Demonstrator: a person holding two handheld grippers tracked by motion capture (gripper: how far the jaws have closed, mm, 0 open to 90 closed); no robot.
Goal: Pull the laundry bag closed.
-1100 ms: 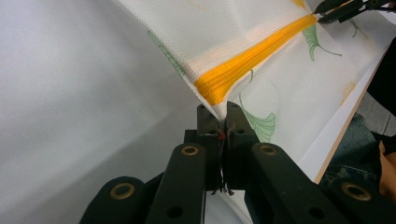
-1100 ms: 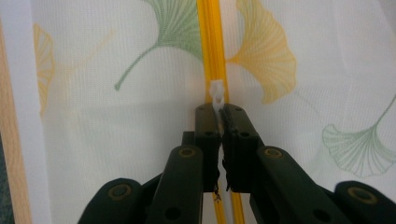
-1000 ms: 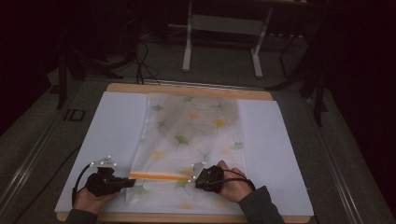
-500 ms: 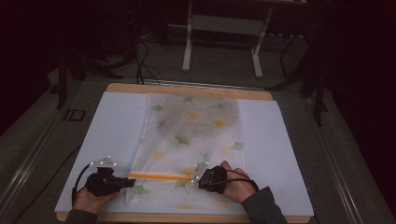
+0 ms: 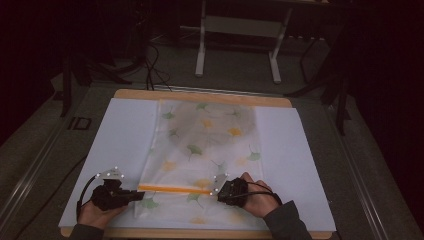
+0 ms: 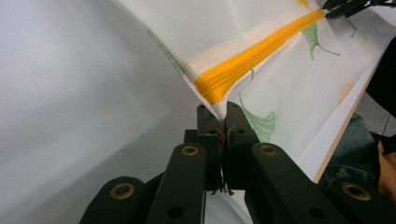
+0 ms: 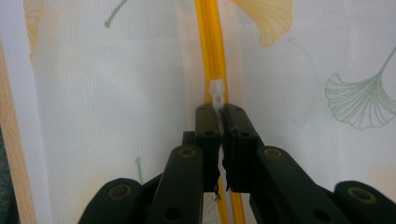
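We hold a mesh laundry bag [image 5: 202, 155] taut by its zipper at the near edge of the table [image 5: 200, 95].

Nearest us, the left gripper [image 6: 222, 122] pinches the bag's corner at the end of the orange zipper [image 5: 175, 189], jaws pressed together on the fabric; the right gripper [image 7: 220, 116] is clamped on the white zipper pull [image 7: 216, 92]. The bag lies flat on a white sheet [image 5: 295, 150], running away from us. We judge the zipper is about to be drawn: the next move calls for sliding the pull along the track while the left gripper anchors the corner. Against the earlier frames, nothing has visibly shifted.
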